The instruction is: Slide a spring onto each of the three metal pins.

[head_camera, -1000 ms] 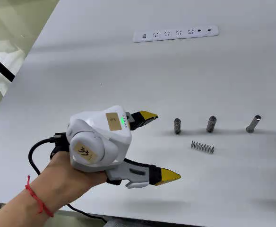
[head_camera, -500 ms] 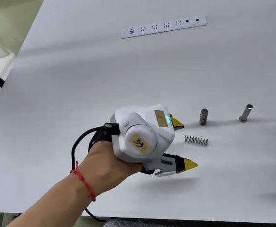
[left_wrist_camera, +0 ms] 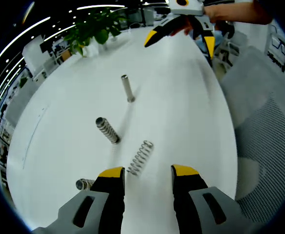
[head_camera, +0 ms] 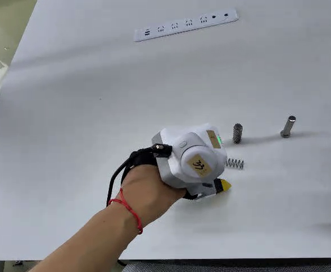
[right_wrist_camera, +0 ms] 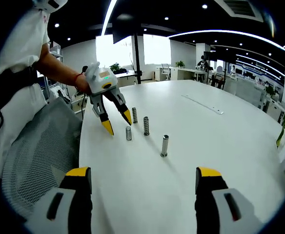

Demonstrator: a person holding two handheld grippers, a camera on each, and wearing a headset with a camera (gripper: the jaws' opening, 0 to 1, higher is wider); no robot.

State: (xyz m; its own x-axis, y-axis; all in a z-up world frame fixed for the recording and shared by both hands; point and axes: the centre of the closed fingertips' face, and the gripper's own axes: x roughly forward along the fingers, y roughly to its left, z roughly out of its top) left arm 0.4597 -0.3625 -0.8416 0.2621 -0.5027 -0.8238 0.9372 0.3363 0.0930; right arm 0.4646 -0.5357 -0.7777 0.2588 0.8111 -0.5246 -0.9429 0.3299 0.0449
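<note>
1. The left gripper (left_wrist_camera: 148,171) is low over the white desk (head_camera: 86,113). Its jaws are released and spread apart, with nothing between the pads.
2. The right gripper (right_wrist_camera: 143,171) is raised above the desk on the far side of the bare pin (left_wrist_camera: 127,88), as seen in the left gripper view. Its jaws are released and spread wide, and they grasp nothing.
3. The bare pin stands upright on the desk with no spring on its shaft.
4. The loose spring (left_wrist_camera: 140,157) lies flat on the desk, on the left gripper's side of the bare pin. Its near end sits just ahead of the gap between the left jaws, closer to one jaw tip. Contact cannot be confirmed.
5. The first sprung pin (left_wrist_camera: 107,130) stands next in the row from the bare pin and carries a spring around its shaft.
6. The second sprung pin (left_wrist_camera: 85,184) is farthest from the bare pin, just beside one left jaw, and also carries a spring.
7. The power strip (head_camera: 185,25) lies flat on the desk, well apart from the bare pin.
</note>
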